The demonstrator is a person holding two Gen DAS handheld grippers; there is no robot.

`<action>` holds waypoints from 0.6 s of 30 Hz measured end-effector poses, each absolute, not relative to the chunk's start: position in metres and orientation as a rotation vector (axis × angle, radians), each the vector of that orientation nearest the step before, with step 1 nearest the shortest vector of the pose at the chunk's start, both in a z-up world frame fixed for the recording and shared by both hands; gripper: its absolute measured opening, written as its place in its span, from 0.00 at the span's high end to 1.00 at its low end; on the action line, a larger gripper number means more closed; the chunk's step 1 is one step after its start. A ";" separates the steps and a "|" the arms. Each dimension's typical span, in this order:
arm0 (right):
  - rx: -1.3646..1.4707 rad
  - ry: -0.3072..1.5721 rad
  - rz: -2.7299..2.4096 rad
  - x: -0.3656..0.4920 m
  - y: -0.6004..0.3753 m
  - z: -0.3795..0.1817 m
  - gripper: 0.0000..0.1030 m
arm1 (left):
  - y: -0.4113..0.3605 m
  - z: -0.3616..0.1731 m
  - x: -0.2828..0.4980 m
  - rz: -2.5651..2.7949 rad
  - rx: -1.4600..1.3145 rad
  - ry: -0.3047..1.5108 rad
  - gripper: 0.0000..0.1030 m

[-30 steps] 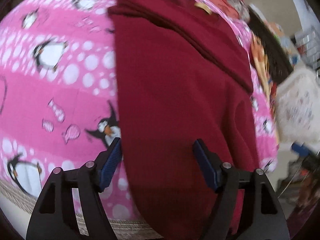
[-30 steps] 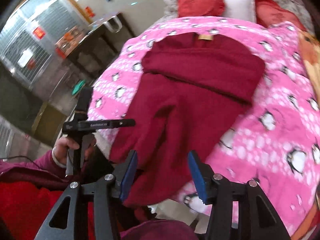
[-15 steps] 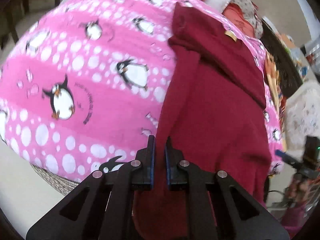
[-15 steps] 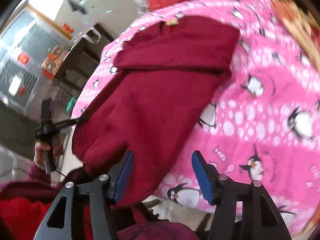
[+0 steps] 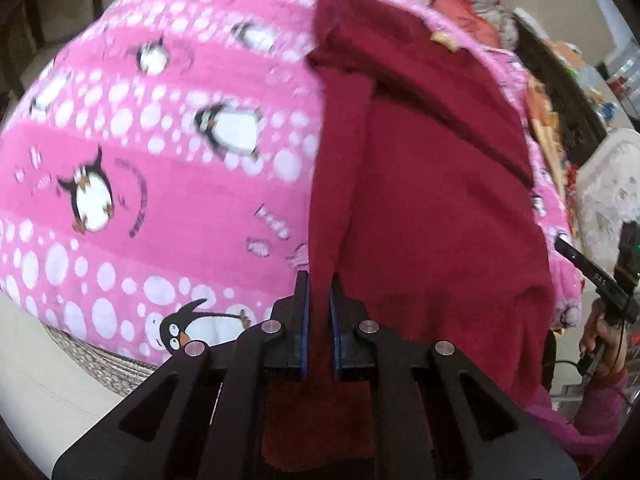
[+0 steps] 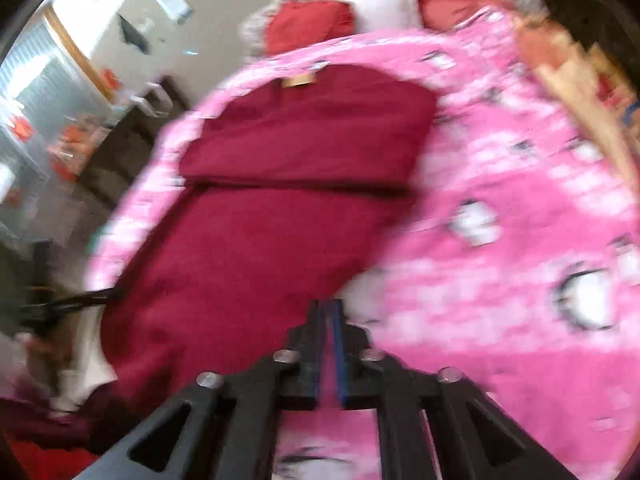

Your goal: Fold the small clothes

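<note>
Maroon garment [image 5: 432,208] spread on pink penguin blanket [image 5: 168,184], top part folded over. Left gripper [image 5: 319,312] clamped on near hem. Right gripper [image 6: 329,344] just closed; pink between pads, grip unclear.

One maroon garment [image 5: 432,208]; one penguin blanket [image 5: 168,184]; two red pillows [image 6: 308,26].

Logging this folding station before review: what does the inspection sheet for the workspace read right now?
Surface: pink penguin blanket on a bed.
Job's things: maroon garment, top folded over, lying flat.
Clutter: red pillows and white pillow at the far end.
Grippers: left gripper shut on the garment's edge; right gripper jaws just closed, shut at the hem, grip blurred.
Cables: thin cable, lower right of left wrist view.
Surroundings: dark furniture.
</note>
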State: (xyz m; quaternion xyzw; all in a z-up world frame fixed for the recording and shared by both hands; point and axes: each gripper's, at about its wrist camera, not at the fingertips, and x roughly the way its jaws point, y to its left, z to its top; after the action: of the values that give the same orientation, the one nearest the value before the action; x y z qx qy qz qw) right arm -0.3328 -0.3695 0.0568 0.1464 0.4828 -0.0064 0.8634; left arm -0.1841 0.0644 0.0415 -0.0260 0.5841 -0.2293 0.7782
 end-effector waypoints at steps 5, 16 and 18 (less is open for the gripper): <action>0.394 0.986 0.231 -0.352 -0.350 0.078 0.88 | 0.077 0.037 -0.181 -0.461 -0.127 1.279 0.91; 0.072 1.080 0.589 -0.382 -0.199 0.081 0.38 | 0.082 0.068 -0.217 -0.483 -0.046 1.190 0.69; -0.030 1.110 0.550 -0.389 -0.185 0.067 0.38 | 0.081 0.070 -0.222 -0.492 -0.053 1.185 0.68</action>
State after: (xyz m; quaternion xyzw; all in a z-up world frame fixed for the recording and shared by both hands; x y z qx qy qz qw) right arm -0.3891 -0.1853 0.0672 -0.0141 0.5202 0.2578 0.8141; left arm -0.2224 0.0811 0.0697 -0.0246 0.5525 -0.2293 0.8010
